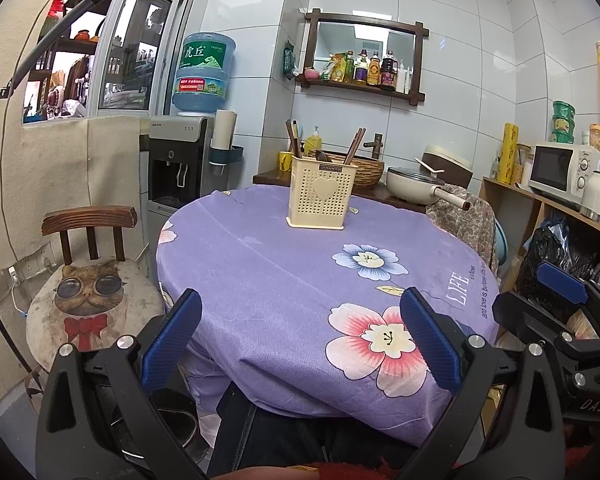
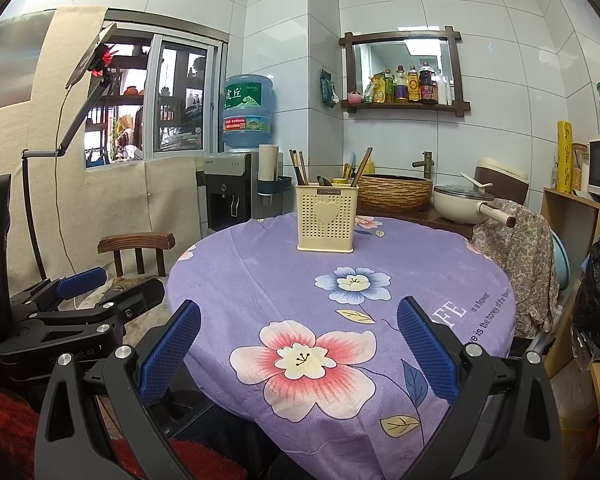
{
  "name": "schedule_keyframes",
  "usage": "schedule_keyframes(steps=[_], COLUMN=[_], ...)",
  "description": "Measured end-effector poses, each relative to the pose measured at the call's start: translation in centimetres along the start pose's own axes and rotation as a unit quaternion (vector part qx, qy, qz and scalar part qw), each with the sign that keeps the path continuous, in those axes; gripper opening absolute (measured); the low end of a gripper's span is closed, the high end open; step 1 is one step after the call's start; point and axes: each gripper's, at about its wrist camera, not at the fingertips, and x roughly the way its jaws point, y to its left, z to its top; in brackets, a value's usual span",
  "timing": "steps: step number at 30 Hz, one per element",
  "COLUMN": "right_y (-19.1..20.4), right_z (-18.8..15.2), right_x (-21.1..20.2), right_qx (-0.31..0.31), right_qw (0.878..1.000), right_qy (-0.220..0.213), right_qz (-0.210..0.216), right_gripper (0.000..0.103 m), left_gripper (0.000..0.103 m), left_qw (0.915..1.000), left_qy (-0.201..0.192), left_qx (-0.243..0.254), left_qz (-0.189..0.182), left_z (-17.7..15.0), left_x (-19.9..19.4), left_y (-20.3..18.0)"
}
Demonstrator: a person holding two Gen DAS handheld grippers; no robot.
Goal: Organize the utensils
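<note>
A cream perforated utensil holder (image 1: 321,194) with a heart on its front stands upright at the far side of the round table; it also shows in the right wrist view (image 2: 326,217). Brown chopsticks (image 1: 355,145) and a dark spoon (image 1: 322,156) stick out of it; the chopsticks (image 2: 363,166) also show in the right wrist view. My left gripper (image 1: 300,332) is open and empty, over the table's near edge. My right gripper (image 2: 298,338) is open and empty, also over the near edge, far from the holder.
The table carries a purple flowered cloth (image 1: 284,280). A wooden chair with a cat cushion (image 1: 88,300) stands at the left. A water dispenser (image 1: 180,160), a woven basin (image 2: 394,190), a cream pan (image 2: 462,202) and a microwave shelf (image 1: 556,172) stand behind and to the right.
</note>
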Motion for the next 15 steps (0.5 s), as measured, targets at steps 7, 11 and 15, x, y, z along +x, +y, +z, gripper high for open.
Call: schedule_keyframes(steps=[7,11,15], right_y=[-0.01,-0.07,-0.09], right_z=[0.03,0.04,0.05], right_x=[0.02,0.01,0.01], right_qx=[0.000,0.000,0.000], right_qw=[1.000,1.000,1.000], right_qy=[0.000,0.001,0.001], right_qz=[0.000,-0.001,0.000], right_gripper=[0.097,0.097,0.097], left_gripper=[0.097,0.097,0.097], left_qw=[1.0000,1.0000,1.0000], left_qy=[0.001,0.001,0.001], left_qx=[0.001,0.001,0.001], left_qz=[0.000,0.000,0.000], left_z=[-0.13,-0.16,-0.16], left_x=[0.13,0.12,0.14], left_y=[0.12,0.21,0.23])
